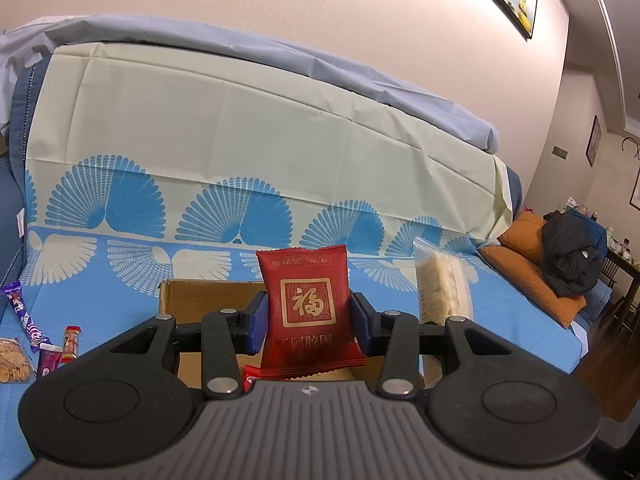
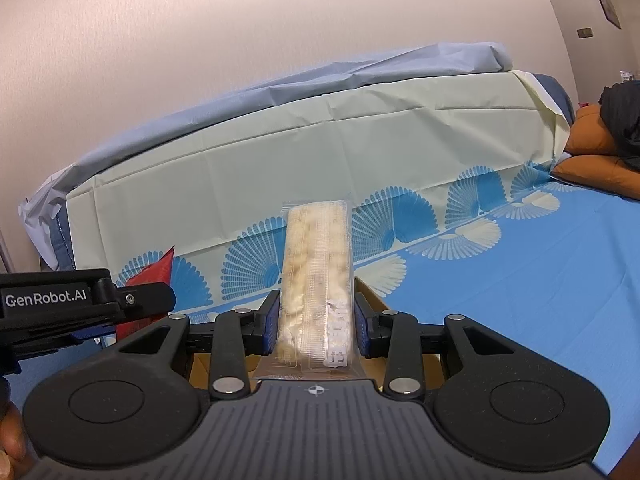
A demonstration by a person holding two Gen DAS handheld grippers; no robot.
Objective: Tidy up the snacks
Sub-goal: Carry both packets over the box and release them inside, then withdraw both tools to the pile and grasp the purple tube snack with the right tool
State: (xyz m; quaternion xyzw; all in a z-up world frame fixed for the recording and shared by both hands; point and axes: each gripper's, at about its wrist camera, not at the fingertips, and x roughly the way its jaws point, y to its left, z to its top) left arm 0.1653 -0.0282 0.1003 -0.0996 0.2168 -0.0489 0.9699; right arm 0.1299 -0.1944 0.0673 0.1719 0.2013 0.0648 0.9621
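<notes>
Jaws of left gripper [image 1: 308, 318] clamp a red snack packet [image 1: 309, 304] upright; right gripper [image 2: 316, 320] jaws pinch a clear-wrapped rice cracker bar [image 2: 316, 276]. Both hang over the open cardboard box [image 1: 208, 298] on the blue-covered bed [image 2: 540, 280]. Loose snacks [image 1: 36, 344] lie toward its left edge. Best to lower each packet inside the walls before releasing, one beside the other.
</notes>
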